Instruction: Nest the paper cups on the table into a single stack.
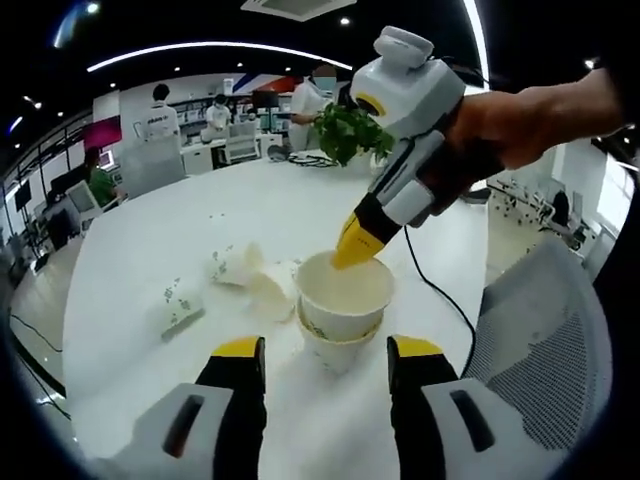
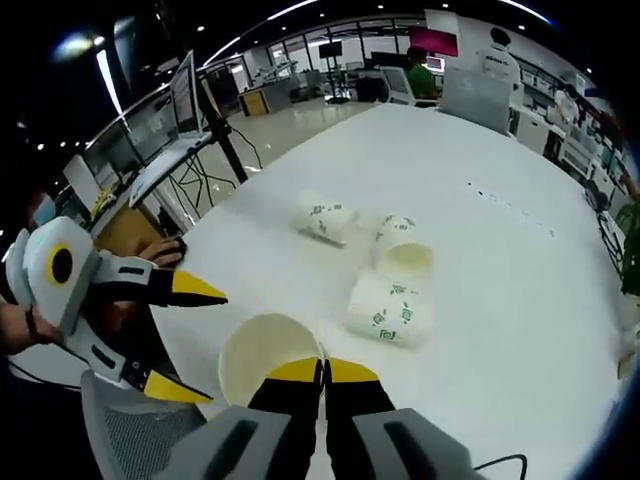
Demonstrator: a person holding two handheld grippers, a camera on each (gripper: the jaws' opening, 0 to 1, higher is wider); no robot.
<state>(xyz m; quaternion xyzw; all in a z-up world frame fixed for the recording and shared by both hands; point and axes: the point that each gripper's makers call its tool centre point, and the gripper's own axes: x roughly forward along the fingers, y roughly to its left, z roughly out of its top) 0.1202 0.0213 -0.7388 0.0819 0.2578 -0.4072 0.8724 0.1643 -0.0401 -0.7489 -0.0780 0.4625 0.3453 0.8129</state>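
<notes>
Broadly, a big round white table (image 1: pixel 300 220) under everything, a mesh chair (image 1: pixel 545 340) at four o'clock in the left gripper view. Near the table's edge, a stack of two upright paper cups (image 1: pixel 342 312), one nested in the other, centred just beyond the left gripper (image 1: pixel 325 350) at twelve o'clock from its yellow-tipped jaws; jaws spread wide, released, clear of the stack on both sides. Coming down from two o'clock, the right gripper (image 1: pixel 356 246), a hand (image 1: pixel 520 125) on it, yellow tips clenched on the rim of the top cup (image 2: pixel 268 358); in the right gripper view, jaws pressed together at six o'clock, pinching that rim, cup mouth at ten o'clock from the tips. Farther out, three loose cups on their sides, green-printed: one (image 2: pixel 390 308) at one o'clock from the right jaws, another (image 2: pixel 402 250) just past and touching it, a third (image 2: pixel 326 219) apart at twelve o'clock.
</notes>
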